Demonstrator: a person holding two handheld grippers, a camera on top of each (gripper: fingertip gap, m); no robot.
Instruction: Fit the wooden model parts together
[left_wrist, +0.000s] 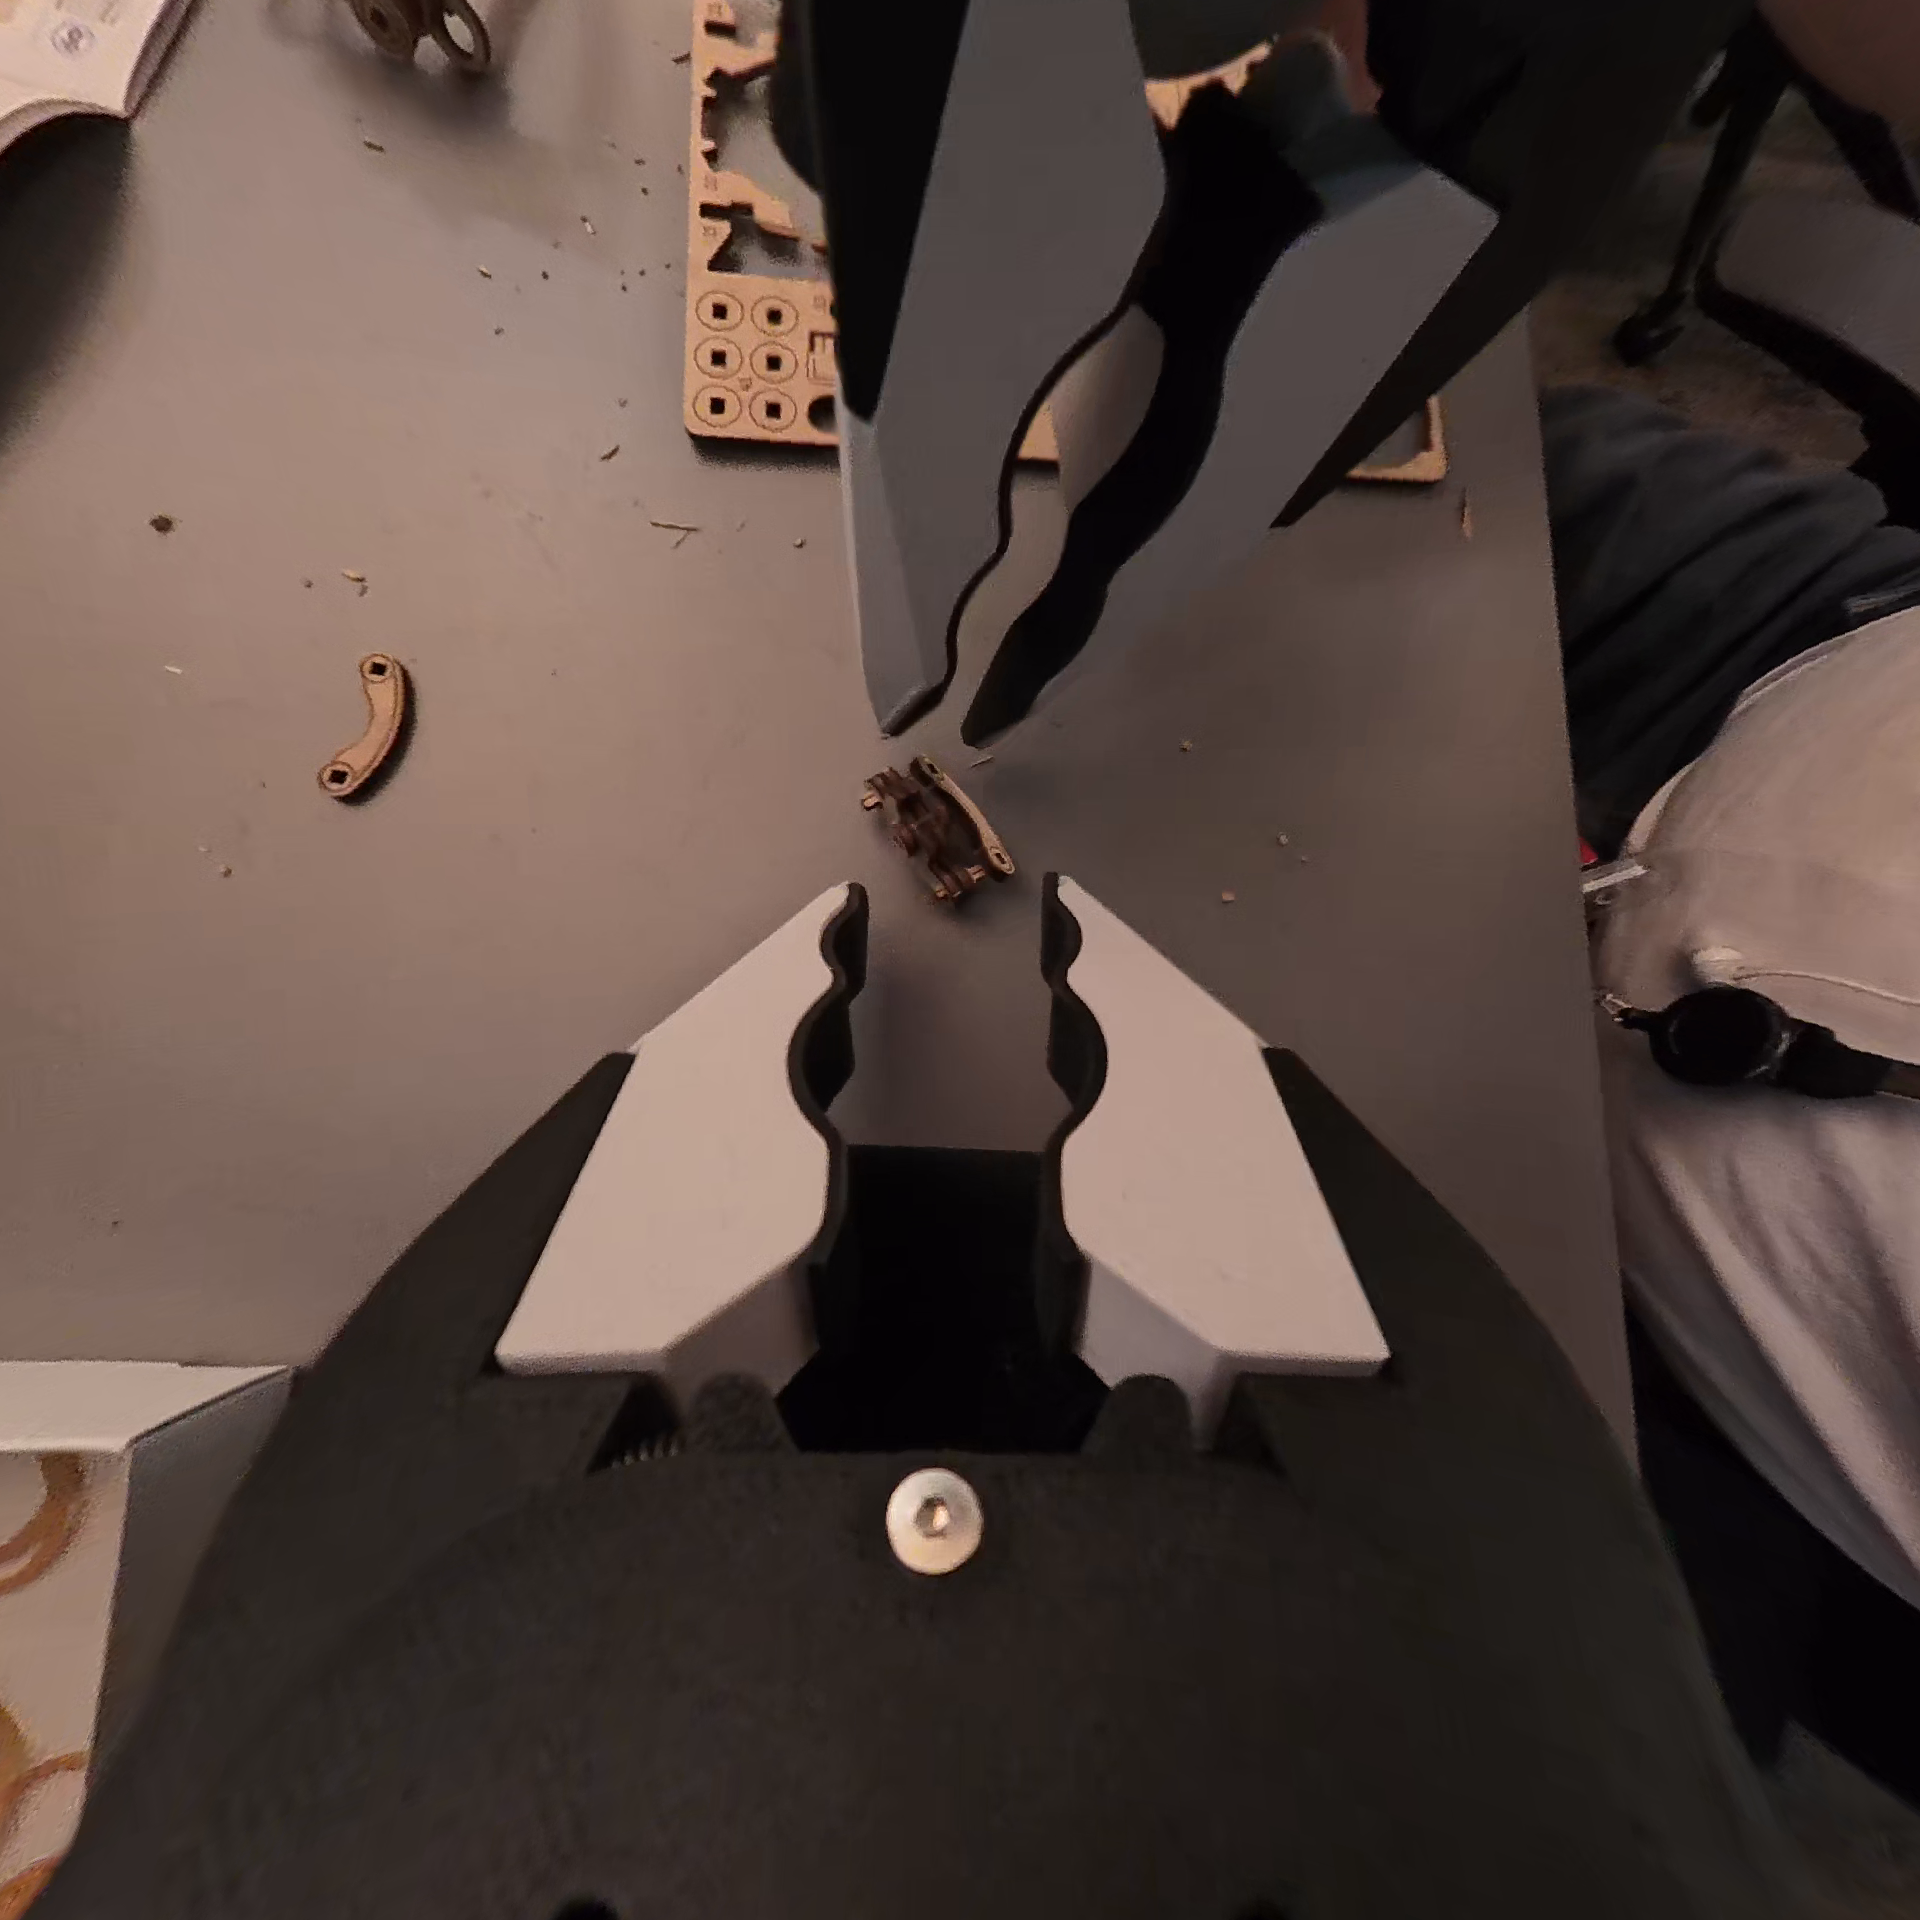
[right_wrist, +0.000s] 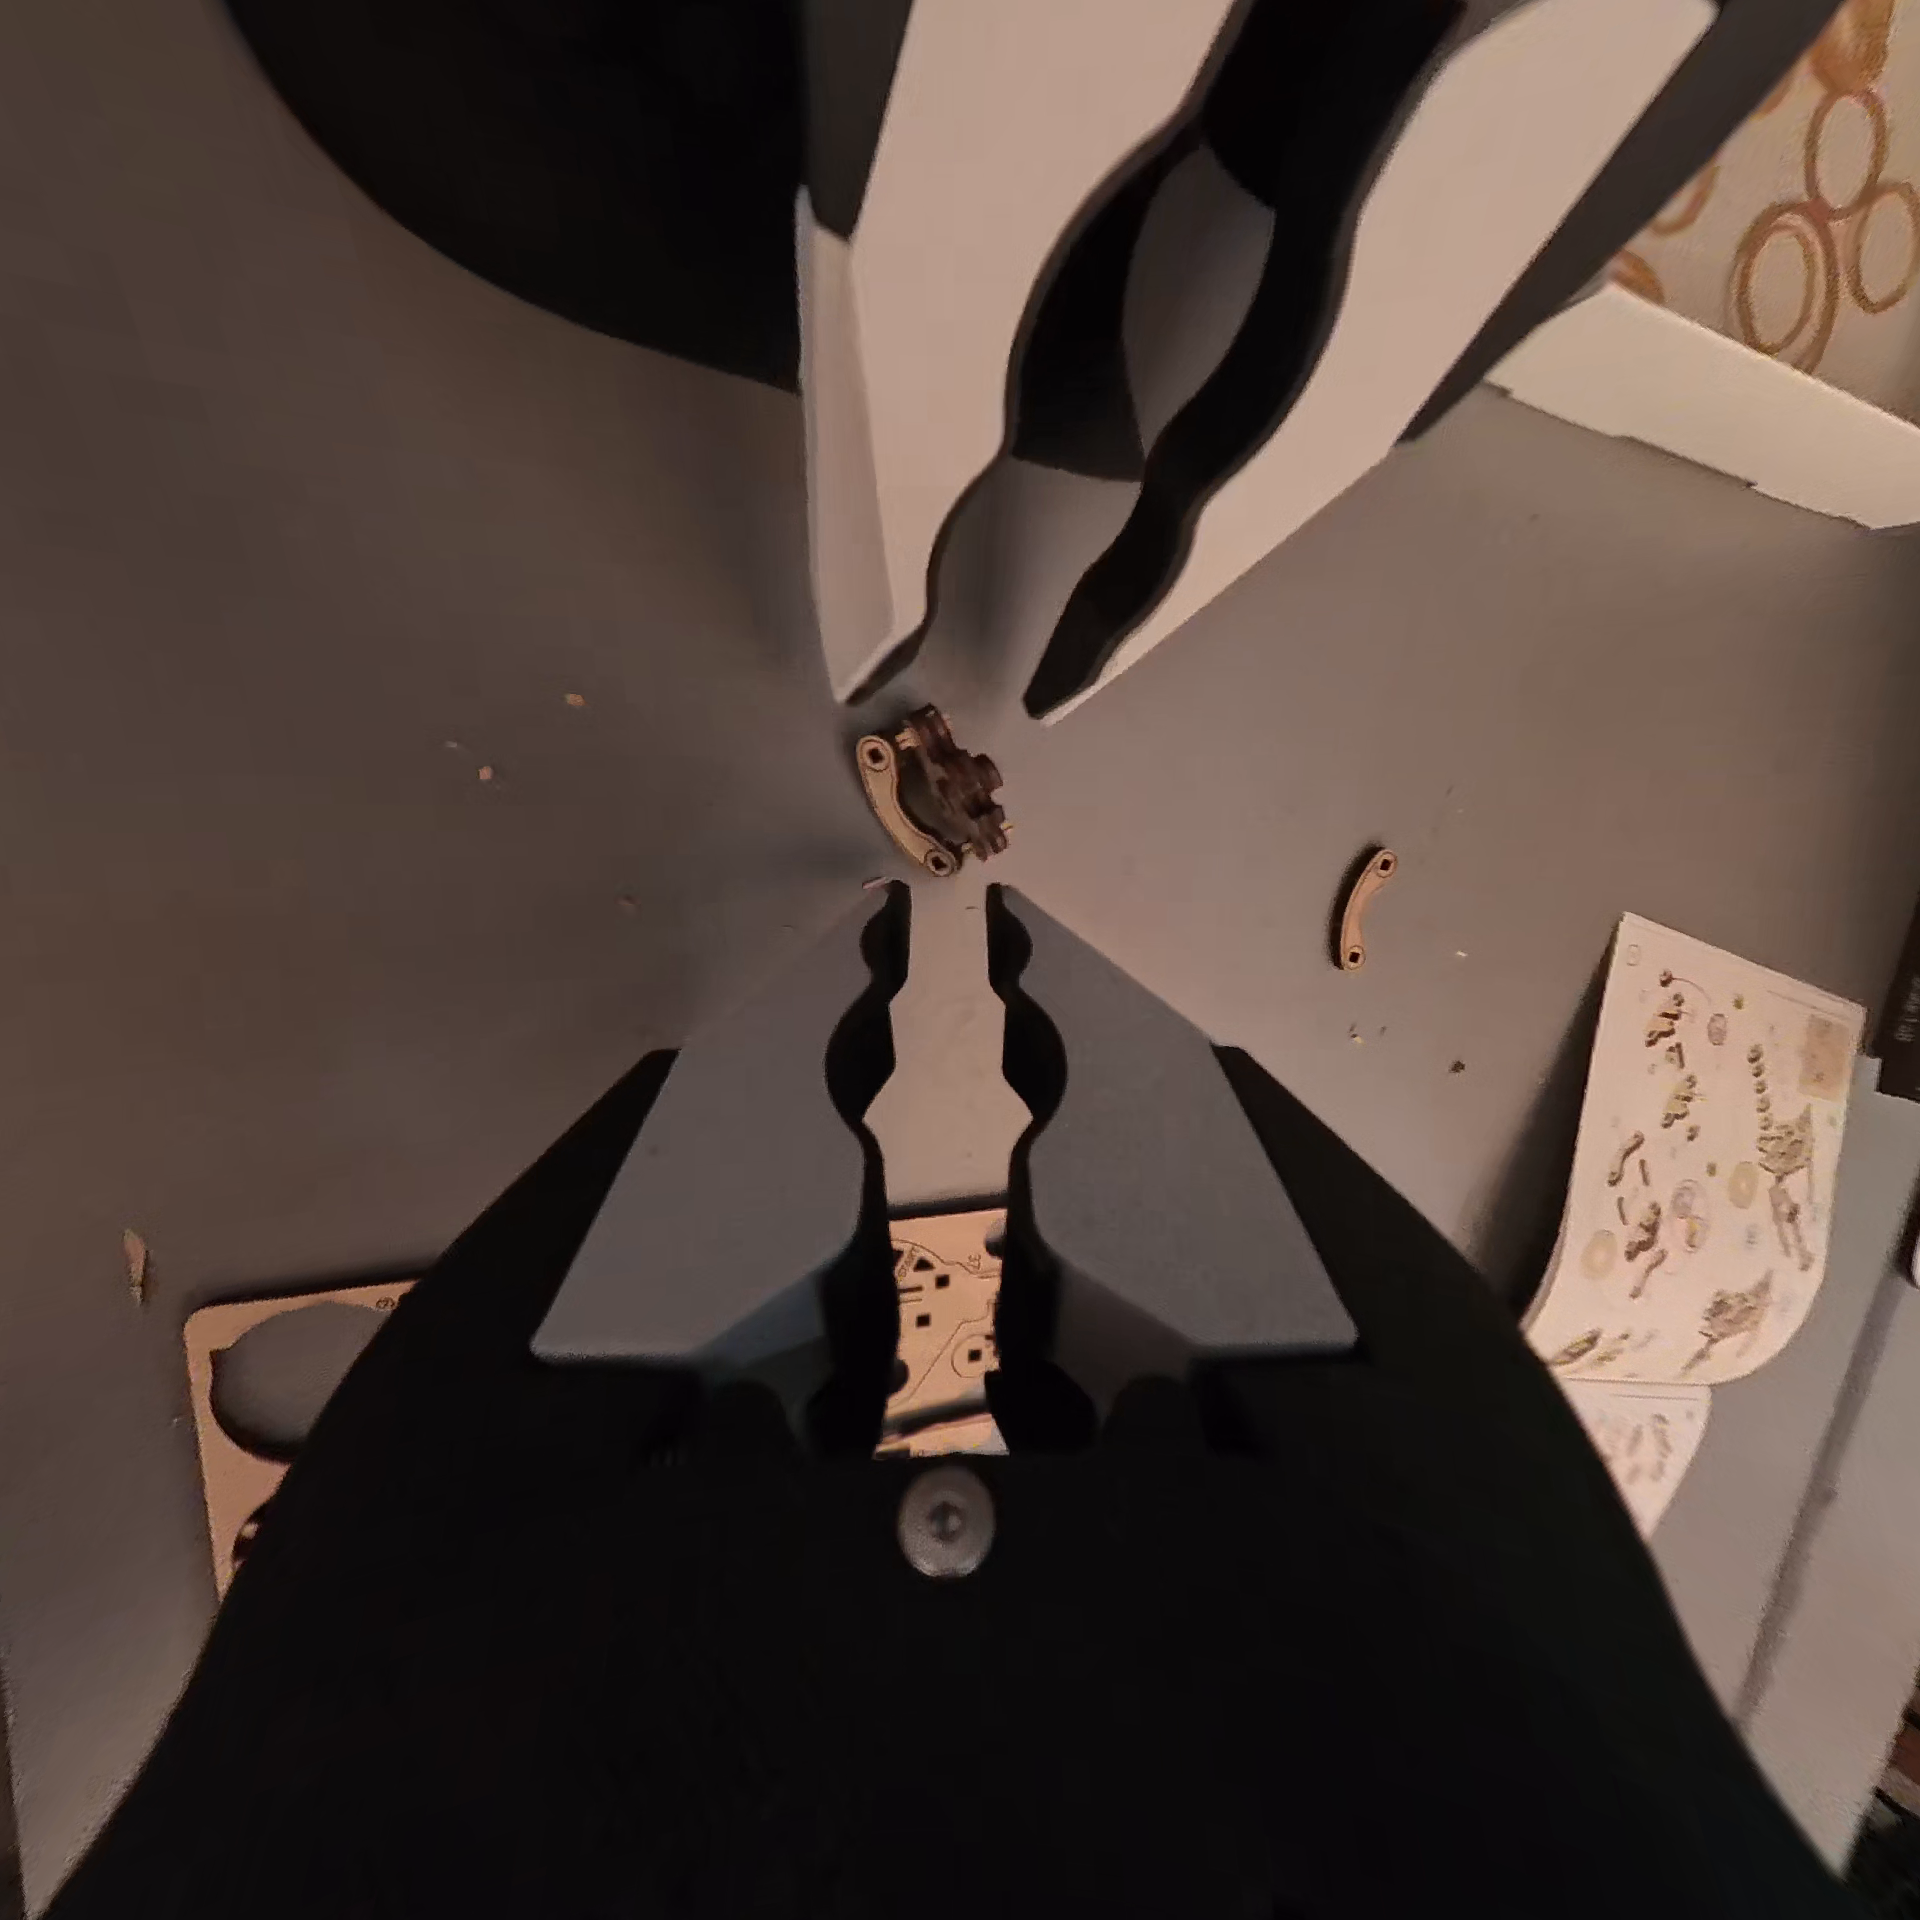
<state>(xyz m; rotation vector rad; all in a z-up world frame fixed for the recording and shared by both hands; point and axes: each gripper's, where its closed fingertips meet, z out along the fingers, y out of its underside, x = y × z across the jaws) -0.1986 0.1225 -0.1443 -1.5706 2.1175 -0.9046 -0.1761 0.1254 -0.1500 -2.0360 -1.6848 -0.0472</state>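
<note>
A small wooden sub-assembly (left_wrist: 938, 831), a curved tan link with dark gear-like pieces on it, lies on the grey table (left_wrist: 582, 935). It also shows in the right wrist view (right_wrist: 930, 800). My left gripper (left_wrist: 954, 891) is open and empty, its tips just short of the assembly. My right gripper (right_wrist: 948, 894) is open by a narrow gap and empty, its tips just on the opposite side. Each gripper shows in the other's view, the right (left_wrist: 935, 729) and the left (right_wrist: 951, 696). A loose curved wooden link (left_wrist: 366, 724) lies apart on the table, also seen in the right wrist view (right_wrist: 1361, 909).
A laser-cut wooden parts sheet (left_wrist: 748, 353) lies beyond the right gripper and shows under it (right_wrist: 249, 1371). An instruction booklet (right_wrist: 1704, 1143) and a patterned box (right_wrist: 1829, 187) lie at the sides. Another wooden assembly (left_wrist: 421, 26) sits far off. The table edge and a person's clothing (left_wrist: 1787, 1195) are at right. The tips of both grippers are at nearly the same place. The loose curved wooden link (left_wrist: 366, 724) is about 10 cm from both grippers' fingertips. Seen from the right wrist view (right_wrist: 1367, 910) as well.
</note>
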